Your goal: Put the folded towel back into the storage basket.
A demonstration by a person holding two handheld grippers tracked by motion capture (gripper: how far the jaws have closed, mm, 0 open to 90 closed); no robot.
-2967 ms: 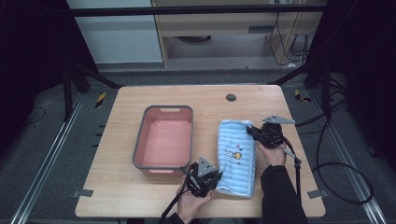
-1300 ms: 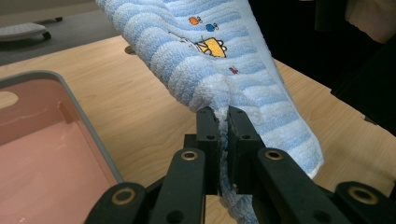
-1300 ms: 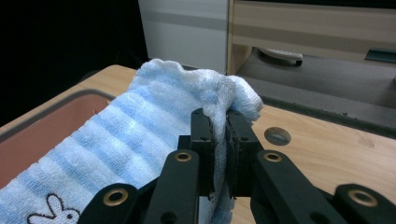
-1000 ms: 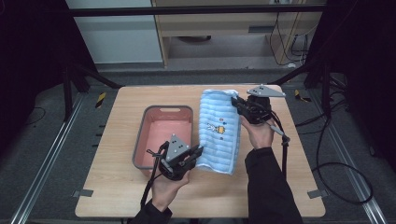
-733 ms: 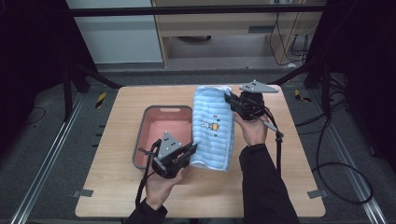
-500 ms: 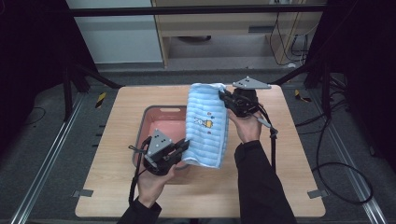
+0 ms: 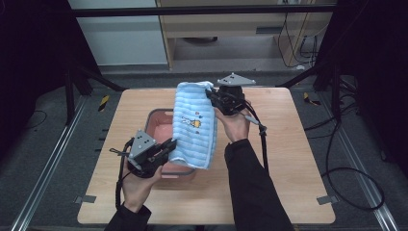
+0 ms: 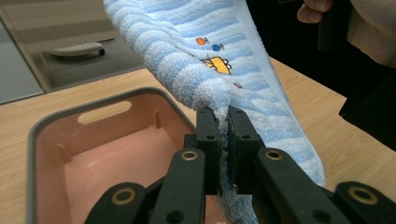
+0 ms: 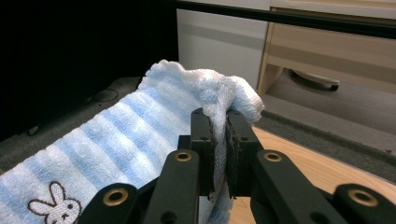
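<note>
Carrying the towel toward the pink bin looks to be the job in hand, and I judge it roughly halfway: the cloth is off the desk and hangs stretched between my two grippers, its lower part over the bin's right side, but nothing lies inside the bin yet. From the left gripper view the bin is bare inside, with the towel draped above its near corner. What is left, as I read it, is to bring the cloth fully over the opening, lower it in and let go. Largest first: the desk, then the bin at its middle left, then the blue-and-white striped towel with its small printed pictures, then the tools. My left gripper is clamped tight on the towel's lower edge, with cloth bunched between the jaws in its own view. My right gripper is likewise pinched hard on the top corner, terry squeezed between the jaws.
</note>
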